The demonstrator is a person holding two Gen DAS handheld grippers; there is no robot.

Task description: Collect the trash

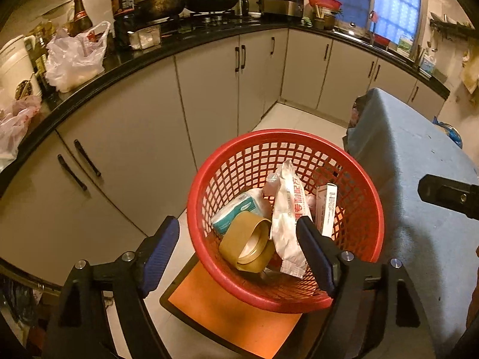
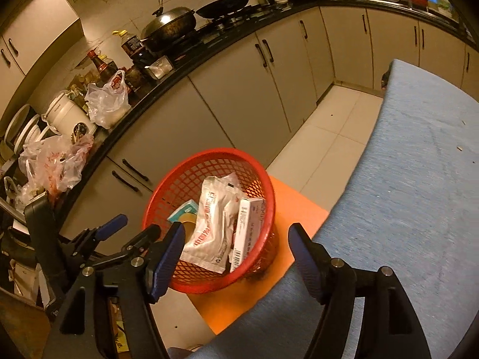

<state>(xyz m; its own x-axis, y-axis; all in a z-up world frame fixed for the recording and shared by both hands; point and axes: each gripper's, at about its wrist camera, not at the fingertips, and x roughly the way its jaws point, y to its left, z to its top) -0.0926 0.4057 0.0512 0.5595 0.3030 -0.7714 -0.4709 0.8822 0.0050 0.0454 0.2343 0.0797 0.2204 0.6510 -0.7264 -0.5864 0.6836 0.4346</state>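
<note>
Blue-padded fingers of the left claw (image 1: 238, 248) stand wide apart and released, with nothing pressed between them; the far finger overlaps the rim of the red basket (image 1: 377, 224) in the left wrist view, while the near one hangs over the pale floor tiles (image 1: 299, 119). Just past the fingers, inside the basket, lies a roll of brown tape (image 1: 239, 246) on its side, touching a teal tissue pack (image 1: 236, 209). Beside them a crumpled white wrapper (image 1: 289, 218) with red lettering leans upright, and a small white box (image 1: 327, 209) stands on end against the basket wall.

From the right wrist view, the right claw (image 2: 236, 249) is also released, its fingers spread and empty, one over the basket edge and the other over the blue cloth-covered surface (image 2: 419, 194). The left claw shows at the lower left of this view, its fingers apart. The basket sits on an orange stool seat (image 2: 299, 209), just beside the surface.

Farther out, grey cupboard doors (image 1: 209, 89) run under a black counter (image 1: 149, 56) that carries plastic bags (image 1: 76, 56), dark bottles (image 1: 122, 9), a lidded wok (image 1: 160, 0) and a black pan (image 1: 214, 2). A window (image 1: 374, 3) glows blue at the far end.
</note>
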